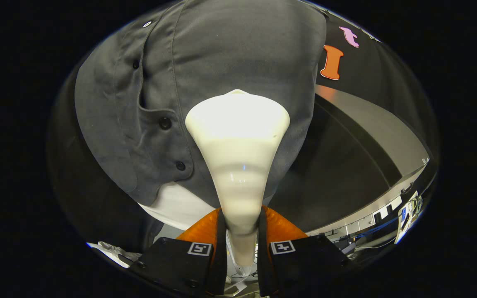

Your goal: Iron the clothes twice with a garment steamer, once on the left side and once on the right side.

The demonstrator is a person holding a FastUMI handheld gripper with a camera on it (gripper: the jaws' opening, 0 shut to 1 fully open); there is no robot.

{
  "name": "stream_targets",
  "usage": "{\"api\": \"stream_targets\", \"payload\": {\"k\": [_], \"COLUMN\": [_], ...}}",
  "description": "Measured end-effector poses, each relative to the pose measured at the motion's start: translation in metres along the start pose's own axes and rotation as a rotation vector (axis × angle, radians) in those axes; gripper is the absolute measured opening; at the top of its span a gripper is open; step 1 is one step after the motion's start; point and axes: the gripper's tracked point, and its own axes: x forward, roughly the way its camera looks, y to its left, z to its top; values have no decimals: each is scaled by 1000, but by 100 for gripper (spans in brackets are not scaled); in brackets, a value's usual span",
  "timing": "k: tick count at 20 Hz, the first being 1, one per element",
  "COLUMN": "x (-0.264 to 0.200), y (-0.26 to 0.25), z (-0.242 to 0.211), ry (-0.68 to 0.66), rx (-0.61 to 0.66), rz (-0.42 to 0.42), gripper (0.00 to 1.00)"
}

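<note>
— Fingers (240, 231) first: we see the two of them closed tight on the narrow neck of the garment steamer (238, 165), one pressing from each side, a square marker tag on each finger's housing.

— And we follow the steamer up from that grip?

— We do. Its cream-white body widens ahead of the fingers into a broad, flared head, and that head sits against the front of the grey shirt (222, 62), on the panel to the right of the button placket. Whether the face of the head is flat on the cloth or just off it, we cannot tell, since we see it from behind.

— How does the shirt hang?

— We see it hanging upright, buttoned, with dark buttons (165, 123) running down the placket left of the steamer head. Folds gather around the lower buttons. Below the grey hem we make out a patch of white fabric (176, 207), just left of the steamer's neck.

— And beyond the shirt?

— To the right we see the booth's black cloth wall (346, 157), then a pale wall (383, 128) curving away. Far off, past the right finger, we note desks with equipment and a lit monitor (406, 215), too small to read.
</note>
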Motion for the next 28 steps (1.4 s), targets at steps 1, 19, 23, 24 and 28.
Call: {"api": "stream_targets", "payload": {"k": [1,19,23,24,28], "x": [3,13,-9,-18,-46], "y": [-1,-17,-12,-13,-10], "z": [-1,-21,-9,-3,27], "ry": [8,129,82,72,-3], "rx": [0,31,50,47,45], "rz": [-1,2,7,10,19], "gripper": [38,38,38,38,38]}}
